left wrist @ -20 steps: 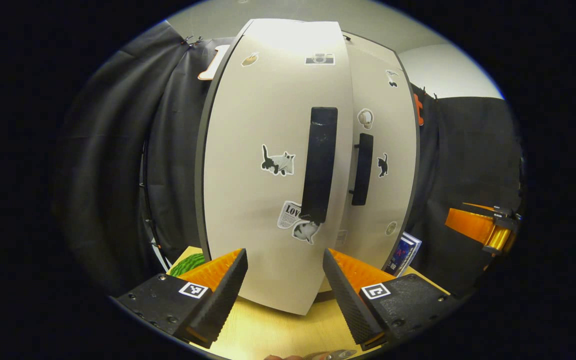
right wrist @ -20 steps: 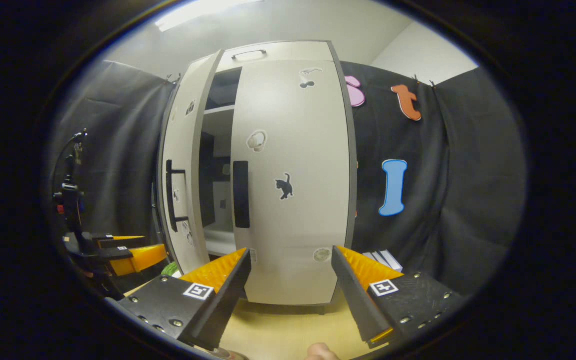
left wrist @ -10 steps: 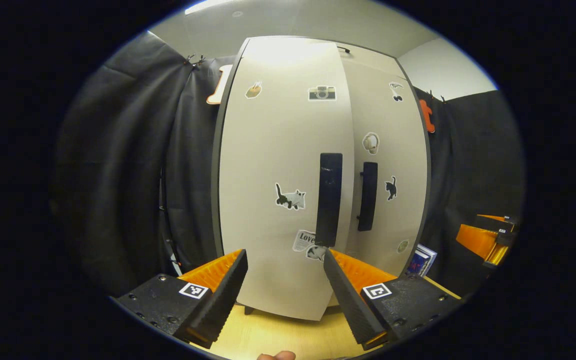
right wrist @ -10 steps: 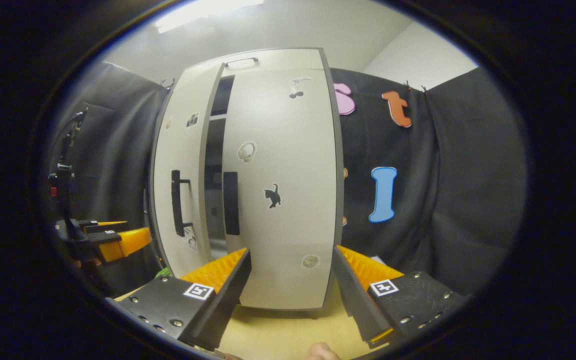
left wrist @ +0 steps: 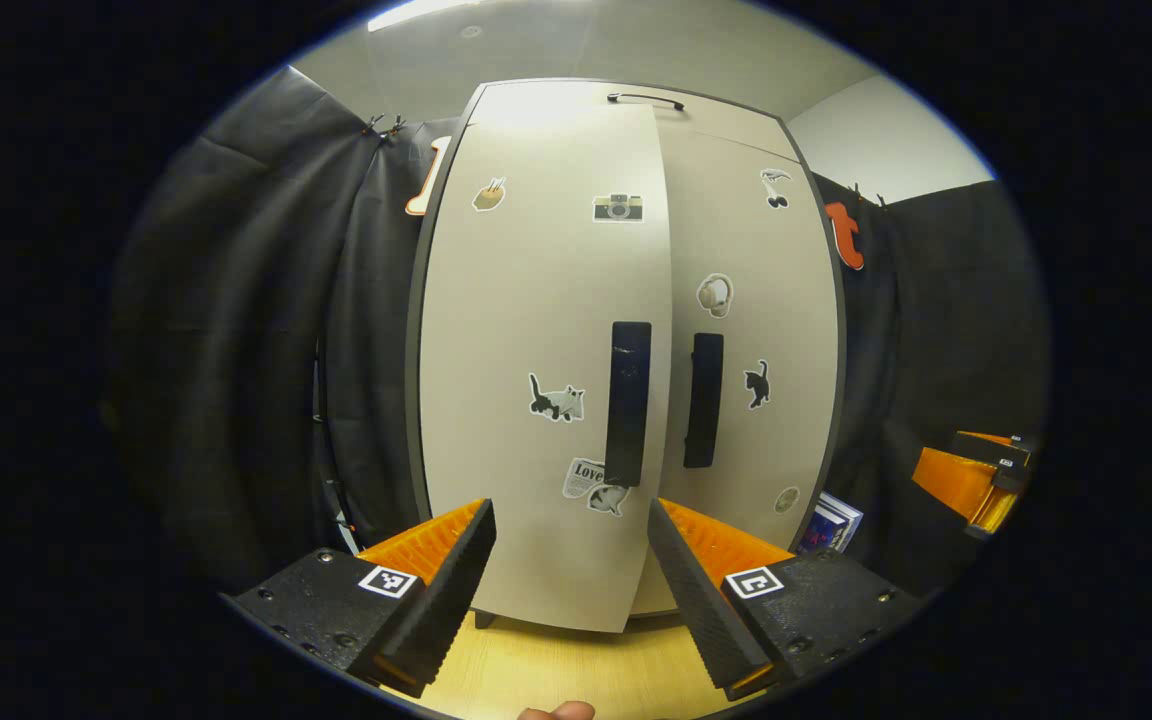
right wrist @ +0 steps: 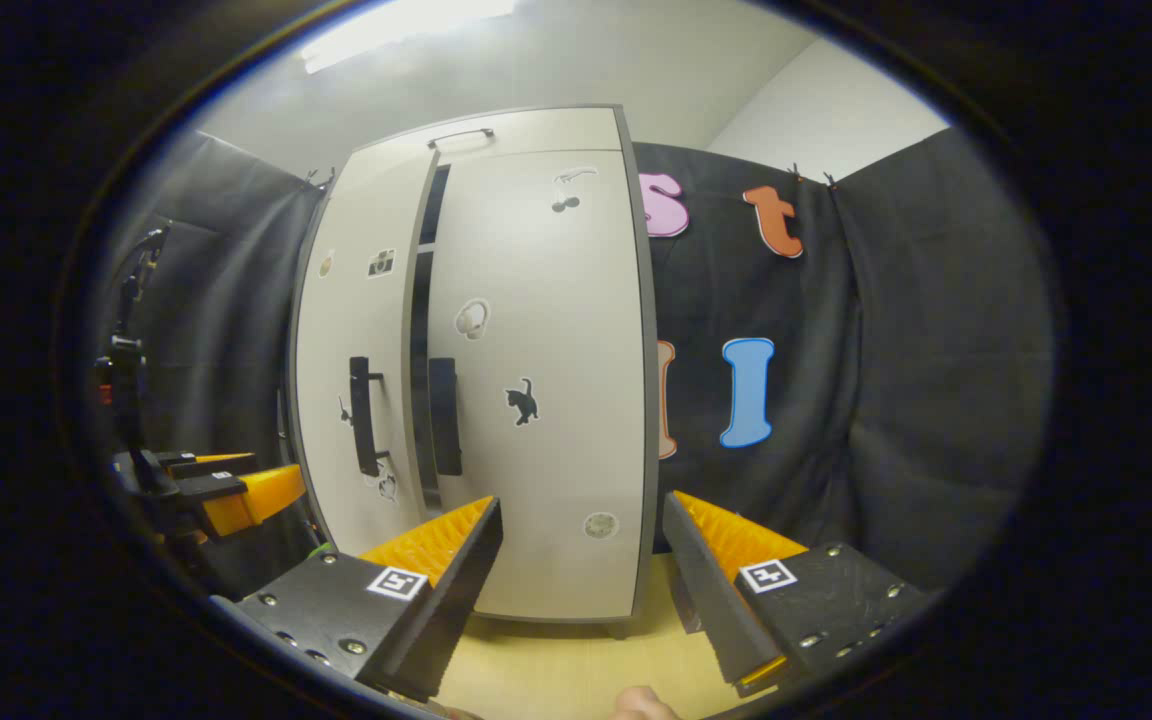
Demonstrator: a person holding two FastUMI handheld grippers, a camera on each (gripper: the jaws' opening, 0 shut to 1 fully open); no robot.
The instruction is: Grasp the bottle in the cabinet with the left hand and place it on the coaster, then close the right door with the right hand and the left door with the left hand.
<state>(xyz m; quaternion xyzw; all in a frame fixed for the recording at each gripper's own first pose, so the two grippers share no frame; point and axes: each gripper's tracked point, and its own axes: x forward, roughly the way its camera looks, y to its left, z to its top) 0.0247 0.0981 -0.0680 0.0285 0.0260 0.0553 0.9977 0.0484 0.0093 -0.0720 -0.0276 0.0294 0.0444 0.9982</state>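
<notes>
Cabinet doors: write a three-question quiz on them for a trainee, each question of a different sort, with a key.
1. True or false: in the right gripper view, the left door is fully shut against the right door.
2. The left gripper is: A) open and holding nothing; B) shut on the door handle; C) shut on a bottle.
3. Fill in: the cabinet stands on a ______ table.

Key
1. False: a dark gap shows between the doors, so the left door is slightly ajar.
2. A
3. wooden
</notes>
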